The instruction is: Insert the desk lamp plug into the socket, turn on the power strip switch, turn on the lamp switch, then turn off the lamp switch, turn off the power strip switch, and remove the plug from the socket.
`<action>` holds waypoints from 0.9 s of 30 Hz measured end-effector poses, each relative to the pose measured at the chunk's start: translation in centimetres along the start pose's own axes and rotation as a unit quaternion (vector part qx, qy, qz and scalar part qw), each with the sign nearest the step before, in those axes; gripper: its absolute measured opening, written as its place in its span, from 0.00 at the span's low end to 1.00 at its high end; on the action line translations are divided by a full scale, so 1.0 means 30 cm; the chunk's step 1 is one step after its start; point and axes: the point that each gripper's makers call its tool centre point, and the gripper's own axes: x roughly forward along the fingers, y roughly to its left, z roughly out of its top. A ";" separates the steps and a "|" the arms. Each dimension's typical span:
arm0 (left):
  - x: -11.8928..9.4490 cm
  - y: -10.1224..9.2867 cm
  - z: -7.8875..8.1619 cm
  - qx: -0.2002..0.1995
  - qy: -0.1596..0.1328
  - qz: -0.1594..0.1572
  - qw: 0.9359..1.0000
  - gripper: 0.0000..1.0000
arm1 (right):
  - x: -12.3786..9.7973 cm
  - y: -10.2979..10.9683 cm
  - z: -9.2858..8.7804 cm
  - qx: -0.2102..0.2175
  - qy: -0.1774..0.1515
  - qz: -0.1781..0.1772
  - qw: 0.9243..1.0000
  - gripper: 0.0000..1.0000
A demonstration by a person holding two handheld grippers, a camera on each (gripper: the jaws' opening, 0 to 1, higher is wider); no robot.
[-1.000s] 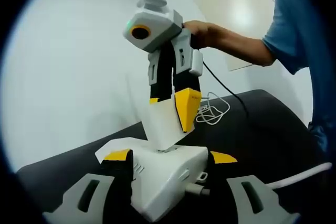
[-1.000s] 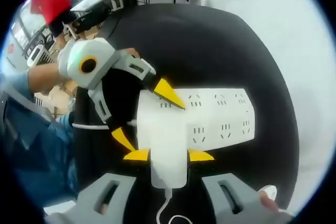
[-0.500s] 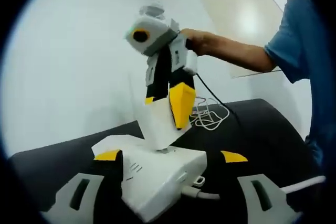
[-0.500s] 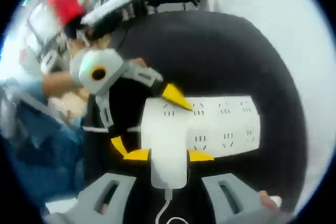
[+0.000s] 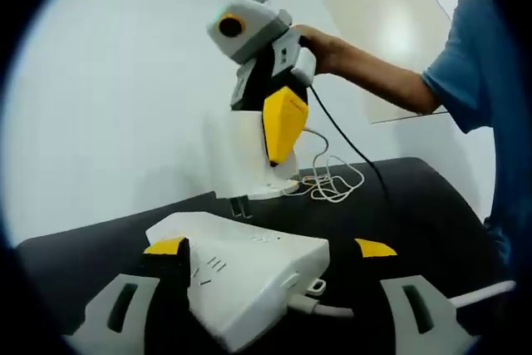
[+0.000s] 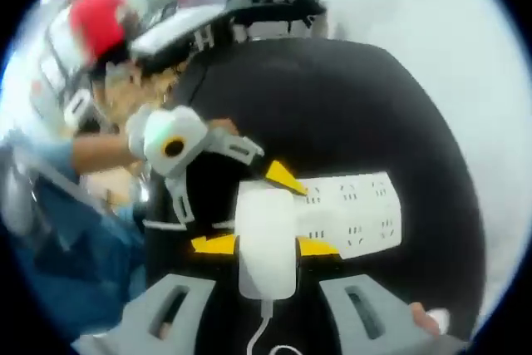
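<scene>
While the left hand-held gripper clamps the long white plastic power strip on the black counter, the right hand-held gripper grips the white boxy plug just above, prongs pointing down.

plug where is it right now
In the left gripper view the white plug is clamped in the right tongs, lifted clear above the power strip, prongs out of the socket. The left tongs grip the strip on the black table.

The white plug, a blocky adapter with its two metal prongs bared and pointing down, hangs clear above the white power strip, which lies flat on the black tabletop with its sockets facing up.
</scene>
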 end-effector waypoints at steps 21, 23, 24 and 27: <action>-0.005 -0.014 0.001 -0.005 0.008 -0.001 1.000 0.77 | -0.106 -0.130 -0.232 0.241 -0.122 0.083 0.959 0.25; -0.004 -0.013 0.001 -0.006 0.008 -0.001 1.000 0.77 | -0.089 -0.129 -0.254 0.256 -0.122 0.083 0.955 0.25; -0.004 -0.012 0.001 -0.005 0.008 -0.001 1.000 0.77 | -0.080 -0.130 -0.266 0.263 -0.122 0.084 0.953 0.25; -0.005 -0.015 0.002 -0.005 0.008 -0.001 1.000 0.77 | -0.054 -0.134 -0.296 0.275 -0.122 0.088 0.950 0.25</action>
